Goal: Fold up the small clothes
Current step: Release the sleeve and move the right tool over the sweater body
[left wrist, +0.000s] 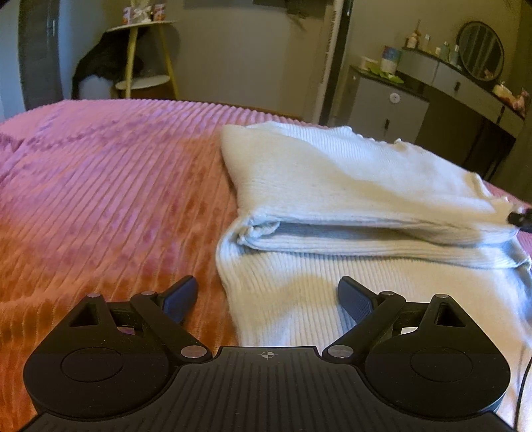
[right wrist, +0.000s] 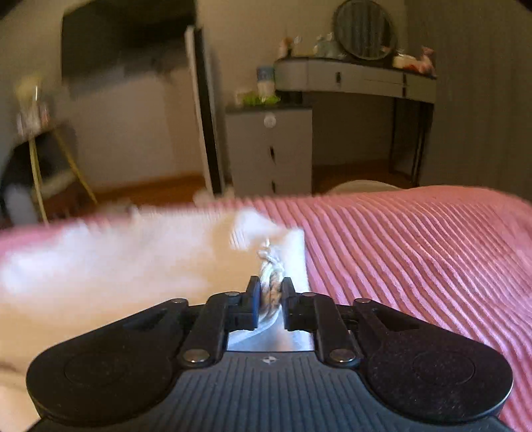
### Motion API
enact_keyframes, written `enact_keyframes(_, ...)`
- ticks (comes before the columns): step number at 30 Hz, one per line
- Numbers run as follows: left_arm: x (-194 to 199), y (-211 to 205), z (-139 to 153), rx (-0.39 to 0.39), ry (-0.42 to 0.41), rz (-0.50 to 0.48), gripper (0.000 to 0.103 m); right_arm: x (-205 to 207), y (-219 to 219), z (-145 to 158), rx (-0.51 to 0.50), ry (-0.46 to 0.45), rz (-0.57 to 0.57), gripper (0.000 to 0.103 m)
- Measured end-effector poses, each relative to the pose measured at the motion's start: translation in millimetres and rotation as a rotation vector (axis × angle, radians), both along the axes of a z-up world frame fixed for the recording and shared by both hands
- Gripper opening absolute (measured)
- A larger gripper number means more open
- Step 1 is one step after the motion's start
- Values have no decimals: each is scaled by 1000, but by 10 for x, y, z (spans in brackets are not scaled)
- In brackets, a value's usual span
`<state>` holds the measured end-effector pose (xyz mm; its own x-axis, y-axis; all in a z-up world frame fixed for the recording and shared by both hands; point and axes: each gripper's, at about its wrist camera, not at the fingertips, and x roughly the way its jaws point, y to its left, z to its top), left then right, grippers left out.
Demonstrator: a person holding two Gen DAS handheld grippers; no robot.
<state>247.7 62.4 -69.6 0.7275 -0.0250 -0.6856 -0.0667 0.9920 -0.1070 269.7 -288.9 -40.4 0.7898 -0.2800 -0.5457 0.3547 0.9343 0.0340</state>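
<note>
A white ribbed knit garment lies on a pink, ridge-striped bedspread; both hand-held grippers are black.

Dim warm light, right view motion-blurred, fisheye-curved edges

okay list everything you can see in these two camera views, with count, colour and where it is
sweater: one, white ribbed knit, partly folded on the bed, right of centre
bedspread: one, pink ribbed, covering the bed
dressing table: one, grey, far wall, small items on top
mirror: one, round, dark frame, on the dressing table
cabinet: one, grey, beside the dressing table
shelf stand: one, yellow legs, far left corner
left gripper: black, open, above the sweater's near edge
right gripper: black, shut on sweater fabric
</note>
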Motion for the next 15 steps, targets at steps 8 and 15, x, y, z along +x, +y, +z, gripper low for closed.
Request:
enact_keyframes(8,-24,14,-39,2,-15,2,96,-635,35,251,132,-4,57,29)
enact_keyframes(15,-338,-49,-29,33,9,-11,95,-1644,151,-67,166,271,170,52)
